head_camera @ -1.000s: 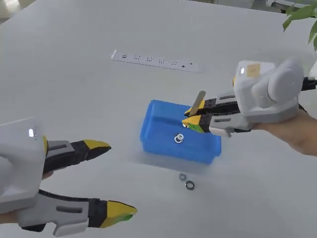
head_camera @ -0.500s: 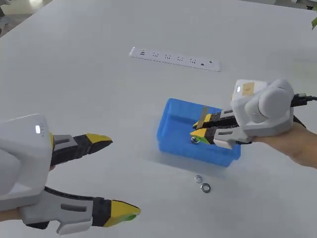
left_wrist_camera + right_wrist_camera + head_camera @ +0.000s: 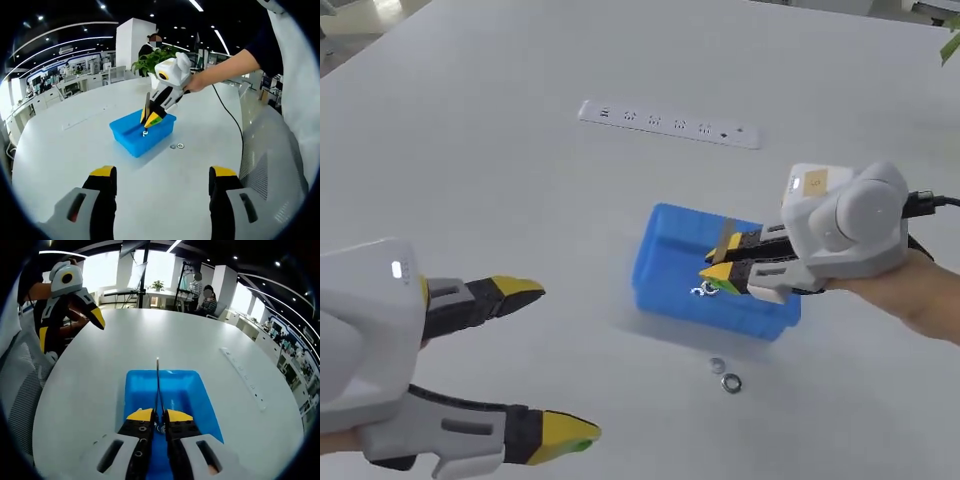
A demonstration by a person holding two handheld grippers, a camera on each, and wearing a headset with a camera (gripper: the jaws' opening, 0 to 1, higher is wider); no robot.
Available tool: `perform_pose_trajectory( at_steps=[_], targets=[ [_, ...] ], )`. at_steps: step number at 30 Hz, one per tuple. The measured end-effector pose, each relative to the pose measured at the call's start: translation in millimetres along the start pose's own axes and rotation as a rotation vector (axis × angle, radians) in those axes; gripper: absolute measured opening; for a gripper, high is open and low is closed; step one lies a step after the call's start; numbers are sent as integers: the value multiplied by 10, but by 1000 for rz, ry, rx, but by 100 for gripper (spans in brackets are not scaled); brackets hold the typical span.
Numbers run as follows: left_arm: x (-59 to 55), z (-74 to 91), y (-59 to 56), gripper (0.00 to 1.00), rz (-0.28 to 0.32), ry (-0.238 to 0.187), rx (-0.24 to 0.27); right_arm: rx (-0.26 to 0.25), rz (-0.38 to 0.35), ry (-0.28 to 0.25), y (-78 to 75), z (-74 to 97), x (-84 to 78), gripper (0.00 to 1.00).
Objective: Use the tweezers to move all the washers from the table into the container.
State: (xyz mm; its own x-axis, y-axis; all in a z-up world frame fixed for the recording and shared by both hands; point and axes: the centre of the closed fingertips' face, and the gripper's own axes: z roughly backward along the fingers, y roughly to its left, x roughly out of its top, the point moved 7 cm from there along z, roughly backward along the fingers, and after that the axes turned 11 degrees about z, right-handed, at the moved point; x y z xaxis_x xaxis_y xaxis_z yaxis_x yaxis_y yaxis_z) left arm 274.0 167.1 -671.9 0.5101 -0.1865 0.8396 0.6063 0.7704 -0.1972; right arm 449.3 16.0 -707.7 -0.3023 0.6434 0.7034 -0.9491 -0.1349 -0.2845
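Across the white bench [image 3: 500, 140], a blue box [image 3: 665, 262]. Well apart from the box, near-left of it, the left tool [image 3: 568, 362], jaws spread wide. Over the box, the right tool [image 3: 710, 268], clamped on thin tweezers [image 3: 157, 382], long axis along the box's length, tip toward its far end. Inside the box, washers [image 3: 702, 290]; just beside its near wall, two loose washers [image 3: 731, 382].
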Motion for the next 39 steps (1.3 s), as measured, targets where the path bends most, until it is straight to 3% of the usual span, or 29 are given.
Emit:
perform_pose_trajectory(
  at_steps=[8,14,16,17,20,21,22,25,27,30,39],
  targets=[
    [185,-134,155,80,-32,-31,43,-12,11,-7,-16,92,61,8],
    [429,-339,222,77,-95,-44,11,-17,13,-12,-16,140,92,8],
    [504,-437,254,74,-124,-24,5,-11,22,-15,2,160,121,8],
    [556,-501,263,73,-155,-17,-8,-9,23,-16,9,167,133,8],
    [719,-639,256,69,-154,-46,-56,-3,37,-27,42,188,183,8],
    [819,-704,239,68,-132,-87,-83,-1,44,-29,49,192,196,8],
    [872,-738,234,67,-127,-101,-99,2,54,-29,51,193,203,8],
    [1000,-863,235,55,-178,-98,-129,7,73,-25,62,197,216,8],
    [1039,-940,219,49,-202,-73,-152,11,71,-23,67,202,217,8],
    [1076,-1009,128,40,-224,-42,-229,14,67,-28,75,217,230,8],
    [1170,-1040,81,21,-275,-47,-273,31,82,-26,117,220,242,8]
  ],
)
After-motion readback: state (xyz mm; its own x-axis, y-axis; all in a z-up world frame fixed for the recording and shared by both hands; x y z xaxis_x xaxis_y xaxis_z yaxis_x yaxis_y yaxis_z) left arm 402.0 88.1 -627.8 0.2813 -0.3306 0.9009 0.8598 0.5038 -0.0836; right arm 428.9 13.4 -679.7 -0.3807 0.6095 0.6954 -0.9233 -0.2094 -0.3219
